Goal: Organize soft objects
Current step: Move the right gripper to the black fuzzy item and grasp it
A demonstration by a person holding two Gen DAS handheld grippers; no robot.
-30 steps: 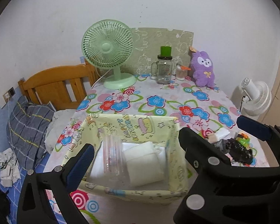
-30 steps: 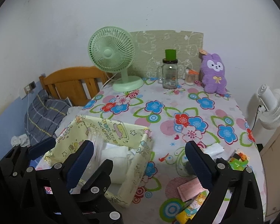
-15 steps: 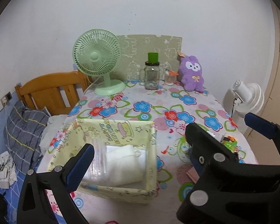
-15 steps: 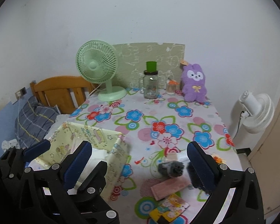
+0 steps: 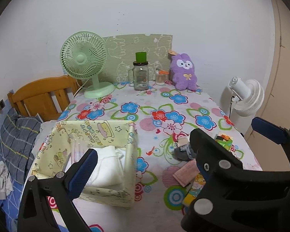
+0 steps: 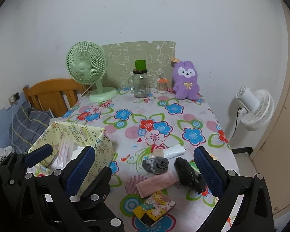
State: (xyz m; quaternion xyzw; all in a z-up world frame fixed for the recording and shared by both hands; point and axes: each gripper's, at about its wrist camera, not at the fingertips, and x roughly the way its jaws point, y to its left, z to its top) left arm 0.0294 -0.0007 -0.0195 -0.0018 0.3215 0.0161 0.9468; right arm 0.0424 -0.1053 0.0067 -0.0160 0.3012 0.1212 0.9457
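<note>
From the left wrist view, our left gripper (image 5: 143, 164) hovers with its fingers spread wide and nothing between them, above the near edge of the floral worktop (image 5: 148, 104). Below it stands the yellow fabric bin (image 5: 114, 193), which already holds a folded white cloth (image 5: 106, 166) and a clear plastic packet (image 5: 77, 150). The loose soft things lie to the right of the bin, half hidden by the other tool.

From the right wrist view, our right gripper (image 6: 145, 172) also has its fingers released and wide apart, empty. Between them on the worktop lie a grey rolled sock (image 6: 156, 165), a folded pink cloth (image 6: 156, 183), a black fuzzy bundle (image 6: 189, 176) and a white roll (image 6: 175, 150). We judge all of these light and limp; the sock should be pinched across its thick middle so it does not unroll.
</note>
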